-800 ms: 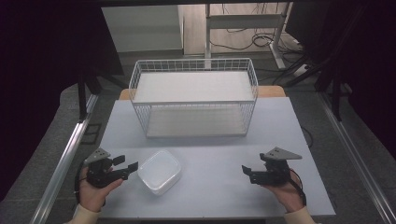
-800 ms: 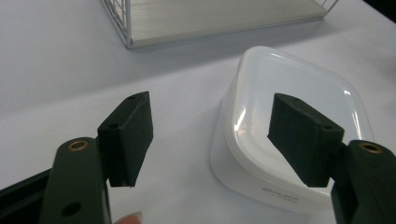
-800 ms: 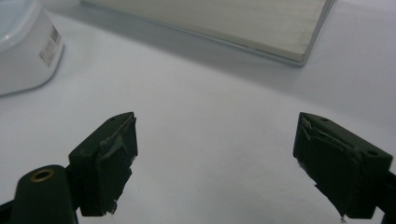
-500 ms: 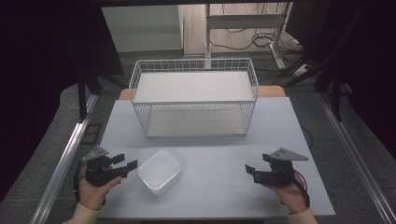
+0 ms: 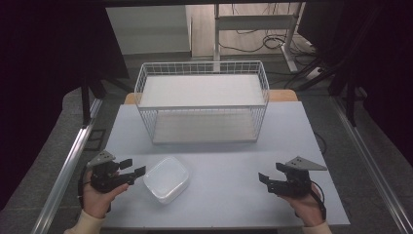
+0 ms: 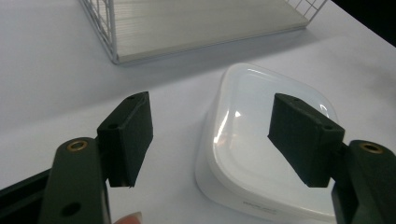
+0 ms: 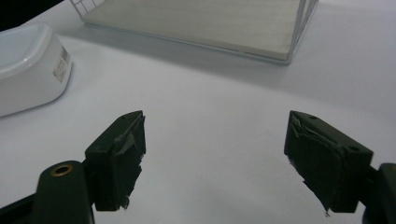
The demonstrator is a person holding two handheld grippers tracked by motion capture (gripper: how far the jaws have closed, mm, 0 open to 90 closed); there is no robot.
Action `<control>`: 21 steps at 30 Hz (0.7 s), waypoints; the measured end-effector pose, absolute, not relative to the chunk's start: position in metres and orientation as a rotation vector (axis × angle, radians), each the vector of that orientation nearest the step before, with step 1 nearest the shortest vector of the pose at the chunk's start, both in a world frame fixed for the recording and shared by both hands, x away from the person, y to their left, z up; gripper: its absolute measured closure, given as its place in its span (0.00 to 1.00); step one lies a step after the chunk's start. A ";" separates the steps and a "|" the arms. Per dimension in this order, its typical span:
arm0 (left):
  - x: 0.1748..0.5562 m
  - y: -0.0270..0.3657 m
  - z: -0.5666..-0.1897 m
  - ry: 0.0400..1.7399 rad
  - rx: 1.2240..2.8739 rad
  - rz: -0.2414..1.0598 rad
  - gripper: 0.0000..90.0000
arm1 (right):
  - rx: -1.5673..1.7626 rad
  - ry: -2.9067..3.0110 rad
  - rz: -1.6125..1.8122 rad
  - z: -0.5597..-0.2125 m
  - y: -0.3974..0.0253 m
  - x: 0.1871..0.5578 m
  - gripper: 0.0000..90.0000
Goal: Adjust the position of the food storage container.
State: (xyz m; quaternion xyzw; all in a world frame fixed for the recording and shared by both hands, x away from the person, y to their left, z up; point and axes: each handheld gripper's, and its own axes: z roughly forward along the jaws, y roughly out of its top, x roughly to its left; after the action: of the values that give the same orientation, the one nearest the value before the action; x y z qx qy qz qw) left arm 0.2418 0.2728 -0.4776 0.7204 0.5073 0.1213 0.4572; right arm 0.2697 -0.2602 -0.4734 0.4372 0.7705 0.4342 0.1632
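Note:
A white plastic container (image 5: 166, 178) lies upside down on the table's near left part, its rounded base up (image 6: 266, 140). My left gripper (image 5: 133, 167) is open just left of it, jaws spread in front of its near corner without touching. In the left gripper view the gripper (image 6: 212, 135) faces the container. My right gripper (image 5: 271, 173) is open at the near right, over bare table; in its own view the gripper (image 7: 215, 154) has nothing between its pads, and the container (image 7: 28, 65) sits far off at the upper left.
A white wire basket (image 5: 202, 105) with a pale floor stands across the back middle of the table (image 5: 229, 161). Its front wall (image 6: 105, 28) is a short way beyond the container. Dark floor and metal rails flank the table.
Both hands have drawn slightly toward the near edge of the table. The jaws stay open and the container has not moved.

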 end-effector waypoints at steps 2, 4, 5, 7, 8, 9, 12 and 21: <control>0.242 0.274 -0.476 1.252 1.776 0.299 0.33 | 1.257 2.207 1.231 -0.475 -0.260 0.269 0.24; 0.241 0.275 -0.473 1.250 1.775 0.299 0.34 | 1.258 2.206 1.231 -0.474 -0.260 0.268 0.24; 0.240 0.275 -0.468 1.243 1.779 0.303 0.34 | 1.261 2.198 1.241 -0.472 -0.260 0.266 0.24; 0.239 0.275 -0.465 1.240 1.783 0.307 0.34 | 1.263 2.193 1.245 -0.471 -0.260 0.265 0.25; 0.239 0.275 -0.463 1.238 1.787 0.311 0.34 | 1.264 2.187 1.247 -0.470 -0.260 0.264 0.25; 0.238 0.276 -0.461 1.239 1.795 0.316 0.34 | 1.263 2.185 1.246 -0.469 -0.260 0.263 0.25; 0.240 0.275 -0.456 1.235 1.814 0.321 0.35 | 1.258 2.182 1.237 -0.469 -0.260 0.260 0.25; 0.259 0.270 -0.441 1.236 1.892 0.280 0.41 | 1.279 2.169 1.215 -0.470 -0.264 0.258 0.26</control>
State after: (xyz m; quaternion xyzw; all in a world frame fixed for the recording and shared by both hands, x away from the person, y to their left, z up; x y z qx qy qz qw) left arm 0.2591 0.2698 -0.4407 0.7546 0.4927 0.1116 0.4188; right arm 0.2578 -0.2641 -0.4701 0.4506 0.7642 0.4281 0.1720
